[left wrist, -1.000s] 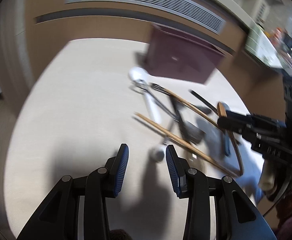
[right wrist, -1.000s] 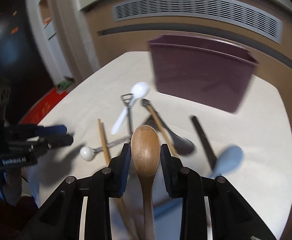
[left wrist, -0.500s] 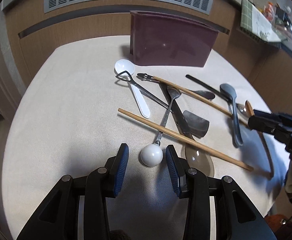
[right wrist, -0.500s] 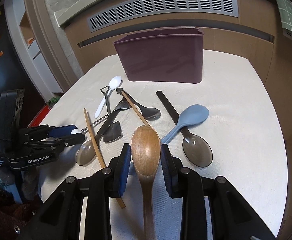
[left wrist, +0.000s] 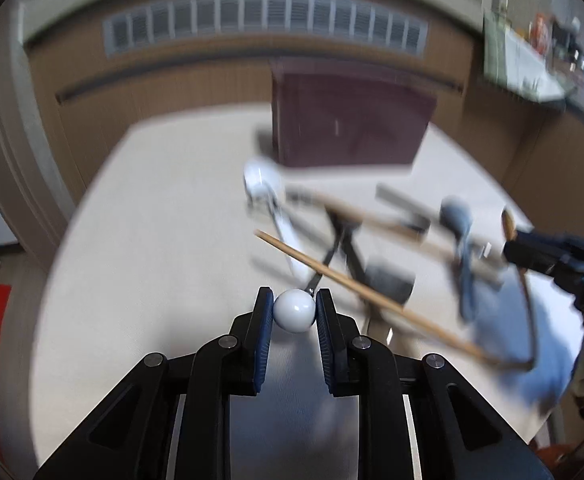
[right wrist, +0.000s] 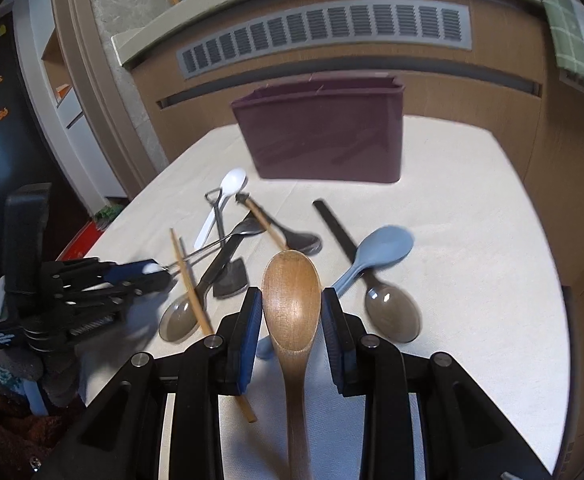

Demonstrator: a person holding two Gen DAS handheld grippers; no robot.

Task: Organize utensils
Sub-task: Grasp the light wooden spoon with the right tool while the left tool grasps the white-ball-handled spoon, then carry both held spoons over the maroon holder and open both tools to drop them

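My left gripper (left wrist: 294, 307) is shut on the white ball end (left wrist: 294, 311) of a metal spoon, whose thin shaft (right wrist: 208, 246) runs back into the pile. It shows at the left in the right wrist view (right wrist: 148, 274). My right gripper (right wrist: 292, 306) is shut on a brown wooden spoon (right wrist: 292, 300), bowl forward, above the table. The right gripper also shows at the right in the left wrist view (left wrist: 510, 250). A dark maroon holder (right wrist: 324, 136) stands upright at the back of the table.
On the cream tablecloth (right wrist: 472, 208) lie a white plastic spoon (right wrist: 224, 200), a wooden chopstick (right wrist: 190, 284), a black spatula (right wrist: 230, 276), a grey-blue spoon (right wrist: 376, 256), two smoky clear spoons (right wrist: 392, 312) and a black flat handle (right wrist: 338, 228). A brown cabinet with a vent stands behind.
My left gripper has moved forward and closed on the white ball end, which lay between its open fingers before. My right gripper still holds the wooden spoon.
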